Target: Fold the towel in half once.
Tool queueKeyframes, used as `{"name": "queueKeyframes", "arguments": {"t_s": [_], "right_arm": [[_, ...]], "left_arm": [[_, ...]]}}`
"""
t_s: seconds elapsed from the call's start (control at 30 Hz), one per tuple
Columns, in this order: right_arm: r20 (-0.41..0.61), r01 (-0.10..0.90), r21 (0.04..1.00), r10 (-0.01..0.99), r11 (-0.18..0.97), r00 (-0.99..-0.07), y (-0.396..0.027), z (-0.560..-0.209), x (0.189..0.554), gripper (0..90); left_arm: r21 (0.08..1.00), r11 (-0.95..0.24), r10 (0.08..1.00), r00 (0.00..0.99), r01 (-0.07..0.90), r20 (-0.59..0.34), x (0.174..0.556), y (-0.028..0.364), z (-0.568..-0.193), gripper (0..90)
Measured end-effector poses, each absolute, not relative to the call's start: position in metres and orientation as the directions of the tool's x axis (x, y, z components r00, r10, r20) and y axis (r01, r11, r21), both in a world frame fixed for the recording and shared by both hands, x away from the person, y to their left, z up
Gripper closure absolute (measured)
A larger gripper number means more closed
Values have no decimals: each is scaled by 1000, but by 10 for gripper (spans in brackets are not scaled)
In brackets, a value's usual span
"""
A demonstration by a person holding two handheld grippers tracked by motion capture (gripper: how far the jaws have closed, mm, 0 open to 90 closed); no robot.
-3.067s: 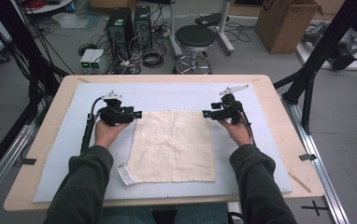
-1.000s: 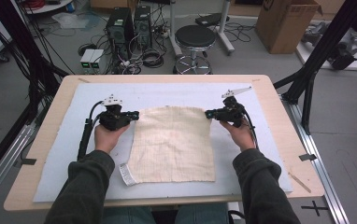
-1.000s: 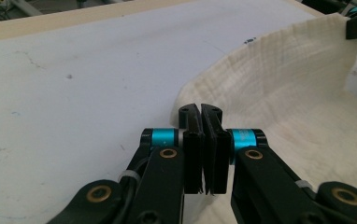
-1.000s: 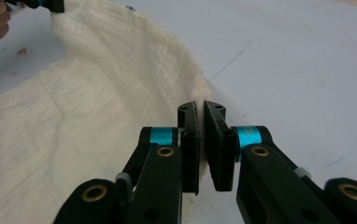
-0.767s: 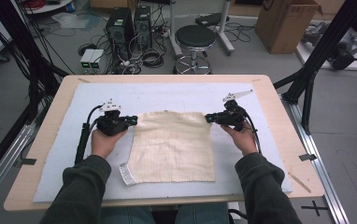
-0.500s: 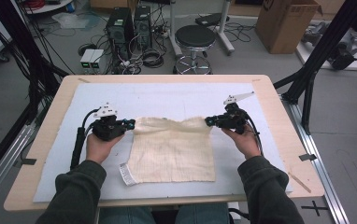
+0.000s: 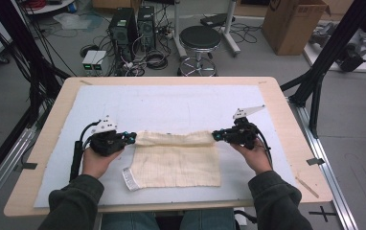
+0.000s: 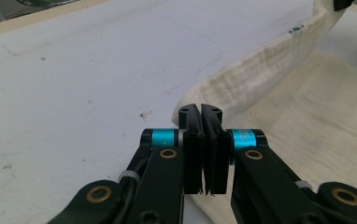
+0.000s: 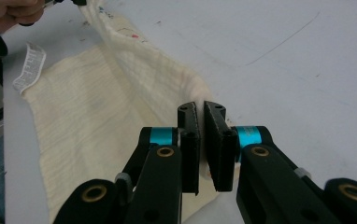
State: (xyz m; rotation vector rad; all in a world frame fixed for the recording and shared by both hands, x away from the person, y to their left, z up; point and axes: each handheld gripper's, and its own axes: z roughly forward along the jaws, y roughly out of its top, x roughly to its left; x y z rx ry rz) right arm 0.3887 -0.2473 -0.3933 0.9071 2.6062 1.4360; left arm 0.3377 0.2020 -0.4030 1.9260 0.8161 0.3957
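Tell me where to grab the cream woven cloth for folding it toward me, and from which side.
Grip the cream woven cloth at its two far corners, coming in from the outer sides, level with the table. The left gripper and right gripper show it: each is shut on a corner, and the far edge hangs taut between them, lifted over the flat part.

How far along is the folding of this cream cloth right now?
Done: both far corners of the cream cloth are pinched, by the left gripper and right gripper. In hand: that edge is lifted and folding toward the person. Left: lay it onto the near edge and release.
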Motion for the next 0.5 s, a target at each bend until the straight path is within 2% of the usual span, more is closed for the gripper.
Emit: {"name": "queueKeyframes", "arguments": {"t_s": [0.5], "right_arm": [[219,429,805,467,410,-857,-244,-391,358,848]], "left_arm": [[884,-316,672,739,344,-47,317,210,-394,871]]}}
